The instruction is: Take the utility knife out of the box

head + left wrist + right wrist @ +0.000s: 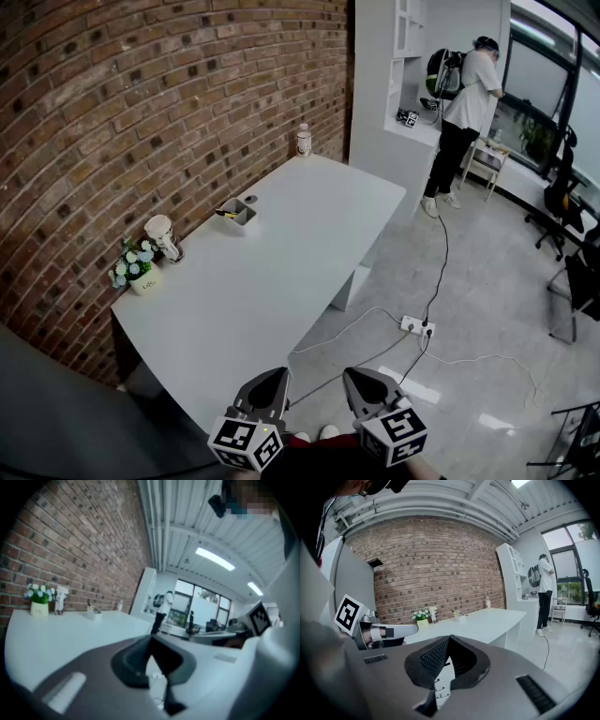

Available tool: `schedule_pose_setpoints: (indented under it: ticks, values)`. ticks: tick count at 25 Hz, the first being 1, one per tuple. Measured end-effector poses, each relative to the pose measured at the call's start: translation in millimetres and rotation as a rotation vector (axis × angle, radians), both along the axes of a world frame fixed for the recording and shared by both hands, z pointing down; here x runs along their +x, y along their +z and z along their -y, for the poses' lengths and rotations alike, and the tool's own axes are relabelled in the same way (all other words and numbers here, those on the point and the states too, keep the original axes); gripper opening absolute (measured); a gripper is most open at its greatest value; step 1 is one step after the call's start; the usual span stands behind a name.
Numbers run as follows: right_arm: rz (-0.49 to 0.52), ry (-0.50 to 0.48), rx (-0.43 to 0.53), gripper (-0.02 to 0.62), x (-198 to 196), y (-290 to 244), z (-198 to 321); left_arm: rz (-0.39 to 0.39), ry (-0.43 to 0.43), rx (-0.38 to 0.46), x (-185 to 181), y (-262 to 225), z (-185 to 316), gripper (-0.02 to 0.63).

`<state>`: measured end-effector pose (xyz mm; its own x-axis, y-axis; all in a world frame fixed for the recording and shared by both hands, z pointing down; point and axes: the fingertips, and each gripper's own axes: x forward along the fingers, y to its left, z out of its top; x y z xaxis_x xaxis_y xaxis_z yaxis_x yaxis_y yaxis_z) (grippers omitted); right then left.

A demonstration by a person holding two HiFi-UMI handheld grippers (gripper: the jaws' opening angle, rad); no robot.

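Observation:
A small grey box (pixel 241 213) stands on the white table (pixel 281 262) near the brick wall. The yellow and black utility knife (pixel 227 212) sticks out of it. The box also shows small and far off in the left gripper view (pixel 93 614) and in the right gripper view (pixel 461 615). My left gripper (pixel 277 377) and right gripper (pixel 352 377) hang side by side off the table's near corner, far from the box. Both are shut with nothing between the jaws, as the left gripper (pixel 151 640) and right gripper (pixel 449 640) show in their own views.
A flower pot (pixel 139 267), a cup (pixel 163 237) and a bottle (pixel 303 140) stand along the wall on the table. A person (pixel 464 112) stands by a white shelf at the back right. A power strip (pixel 417 326) with cables lies on the floor; chairs (pixel 567 187) stand at the right.

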<state>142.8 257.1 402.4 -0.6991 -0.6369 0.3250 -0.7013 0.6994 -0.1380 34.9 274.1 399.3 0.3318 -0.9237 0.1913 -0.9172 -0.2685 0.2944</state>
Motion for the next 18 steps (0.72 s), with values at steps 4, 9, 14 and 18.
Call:
schedule_pose_setpoints:
  ticks: [4, 9, 14, 18]
  values:
    - [0.001, -0.003, 0.005, 0.008, 5.0, -0.1, 2.3, 0.002, -0.001, 0.005, 5.5, 0.1, 3.5, -0.002]
    - [0.012, -0.004, 0.007, 0.008, 13.2, 1.4, 4.6, 0.02, -0.01, 0.004, 10.4, 3.5, 5.2, -0.002]
    - [0.025, 0.014, -0.008, 0.008, 22.9, 5.2, 15.5, 0.031, -0.024, 0.014, 12.5, 4.9, 13.6, -0.002]
    - [0.046, 0.046, -0.008, 0.008, 35.3, 4.4, 24.9, 0.039, -0.034, 0.022, 14.4, 4.3, 20.4, -0.002]
